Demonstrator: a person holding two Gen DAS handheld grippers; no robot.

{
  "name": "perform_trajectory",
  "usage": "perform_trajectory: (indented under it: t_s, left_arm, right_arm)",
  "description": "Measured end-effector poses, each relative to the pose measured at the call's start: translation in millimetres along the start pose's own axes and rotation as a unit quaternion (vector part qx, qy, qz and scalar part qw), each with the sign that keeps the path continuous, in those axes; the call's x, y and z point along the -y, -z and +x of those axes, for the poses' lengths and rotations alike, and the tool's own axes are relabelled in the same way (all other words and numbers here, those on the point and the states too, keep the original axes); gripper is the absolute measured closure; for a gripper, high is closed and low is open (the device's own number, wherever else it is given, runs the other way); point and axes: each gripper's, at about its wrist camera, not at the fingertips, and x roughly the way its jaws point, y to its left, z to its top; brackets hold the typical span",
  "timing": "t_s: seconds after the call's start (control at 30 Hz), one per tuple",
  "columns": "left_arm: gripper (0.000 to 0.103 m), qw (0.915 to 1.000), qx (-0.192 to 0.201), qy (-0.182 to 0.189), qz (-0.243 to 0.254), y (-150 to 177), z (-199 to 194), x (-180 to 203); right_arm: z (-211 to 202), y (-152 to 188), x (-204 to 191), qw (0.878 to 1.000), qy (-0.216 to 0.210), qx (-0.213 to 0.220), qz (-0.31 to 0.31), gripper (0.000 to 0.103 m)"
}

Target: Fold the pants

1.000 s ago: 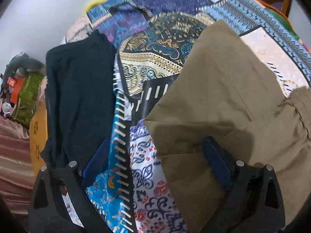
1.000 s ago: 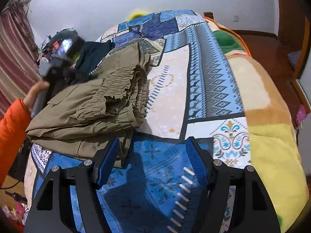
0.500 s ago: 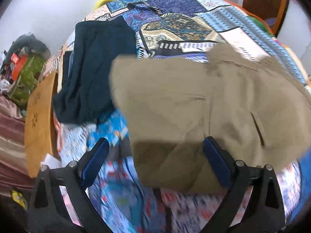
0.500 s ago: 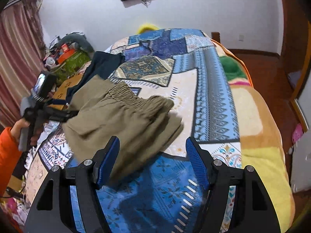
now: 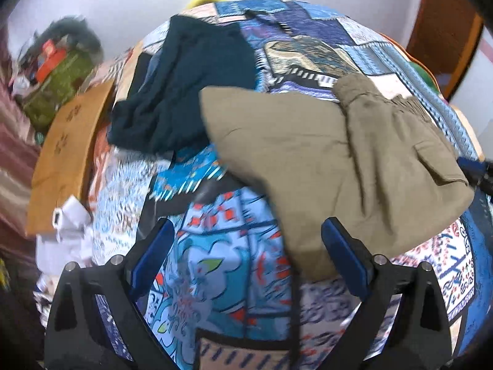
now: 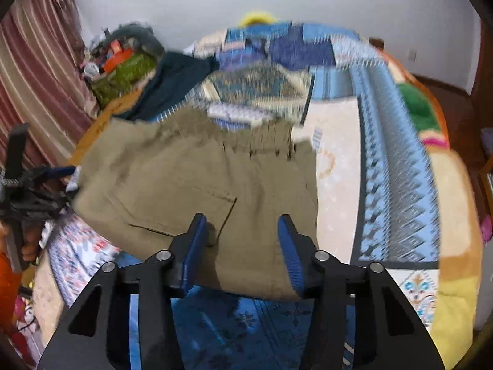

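The folded olive-khaki pants (image 5: pixel 332 160) lie on the patterned bedspread (image 5: pixel 222 277), with the elastic waistband at the far side (image 6: pixel 258 135) and a flap pocket on top (image 6: pixel 185 203). My left gripper (image 5: pixel 246 262) is open and empty, just off the pants' near-left edge. My right gripper (image 6: pixel 240 246) is open over the pants' near edge, its jaws narrower than before with the fabric between them. The left gripper also shows at the left edge of the right wrist view (image 6: pixel 37 191).
A dark teal garment (image 5: pixel 191 89) lies folded beyond the pants at the bed's far left. A cardboard box (image 5: pixel 64 151) and clutter (image 5: pixel 52 74) stand beside the bed on the left. A striped curtain (image 6: pixel 37 77) hangs left. The bed's right edge has a yellow and orange blanket (image 6: pixel 453 215).
The pants have been carried and set down flatter, nearer the front. My left gripper pulled back off the pants. My right gripper moved forward over their near edge and its jaws narrowed.
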Motion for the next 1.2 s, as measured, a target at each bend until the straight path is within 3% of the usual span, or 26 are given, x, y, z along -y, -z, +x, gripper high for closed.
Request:
perform_trajectory:
  t_s: [0.17,0.3,0.47,0.63,0.8,0.87,0.97,1.07,1.13,1.2]
  left_arm:
    - [0.007,0.9994,0.001,-0.027,-0.022,-1,-9,-18]
    - [0.008,0.9988,0.035,-0.029,-0.016,-15,-28,-17]
    - [0.009,0.9979,0.062,0.018,0.001,-53,-34,4]
    - [0.02,0.996,0.041,0.076,0.021,-86,-6,34]
    - [0.024,0.9977,-0.019,0.051,0.04,-82,51,47]
    - [0.024,0.9972,-0.019,0.06,0.04,-73,58,41]
    - [0.024,0.9978,-0.011,0.051,0.041,-66,47,32]
    - [0.024,0.9986,0.0,0.007,0.053,-56,38,24]
    - [0.023,0.9992,-0.007,0.018,0.036,-47,34,13]
    - [0.023,0.9998,-0.006,-0.001,0.019,-39,31,-1]
  right_arm:
    - [-8,2,-1,1.0,0.0,-0.004,-0.005,0.06]
    - [-18,-8,-7,0.999,0.009,-0.002,-0.034,0.06]
    - [-27,-34,-9,0.998,0.005,0.026,-0.05,0.059]
    - [-10,-60,-10,0.998,-0.003,0.025,-0.059,0.059]
    - [35,-66,1,0.998,-0.005,-0.032,-0.055,0.059]
    - [51,-58,9,0.997,-0.004,-0.058,-0.052,0.059]
    - [50,-44,20,0.997,-0.023,-0.052,-0.043,0.058]
    - [39,-35,28,0.998,-0.02,-0.047,-0.037,0.058]
    - [31,-28,30,0.998,-0.01,-0.043,-0.036,0.059]
    - [25,-21,30,0.998,0.013,-0.04,-0.041,0.058]
